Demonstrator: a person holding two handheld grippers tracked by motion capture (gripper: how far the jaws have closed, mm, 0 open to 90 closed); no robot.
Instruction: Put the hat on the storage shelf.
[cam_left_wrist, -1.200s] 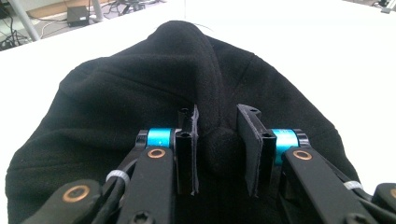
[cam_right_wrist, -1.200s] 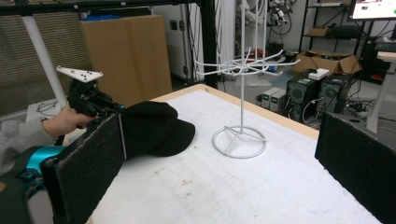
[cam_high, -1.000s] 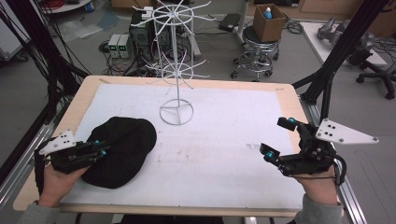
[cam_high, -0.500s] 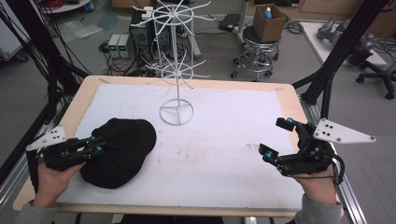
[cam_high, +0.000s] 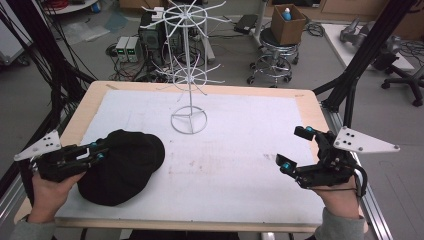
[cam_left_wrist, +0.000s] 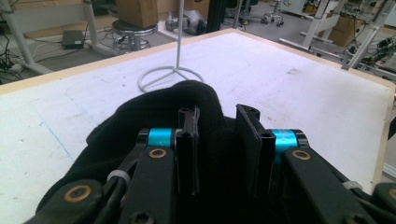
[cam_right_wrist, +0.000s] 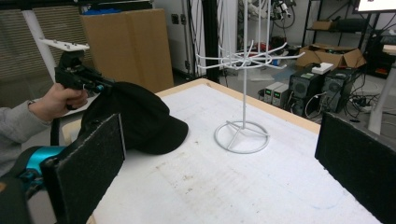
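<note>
The soft black fabric cap (cam_high: 122, 165), rounded with a short brim, lies on the white table mat (cam_high: 240, 165) left of and nearer the person than the white wire display stand (cam_high: 189, 75). Its rear edge is hidden between the clenched jaws of the left gripper (cam_high: 100, 150), which grasps it there. To the stand's right, the right gripper (cam_high: 295, 147) hangs released, well apart from the cap.

- I can make out no text, label, brand, number or sign anywhere in these views.
- The cardboard boxes at the top of the frames carry no print I can read.
- The equipment behind the table is too small and blurred to show any lettering.
</note>
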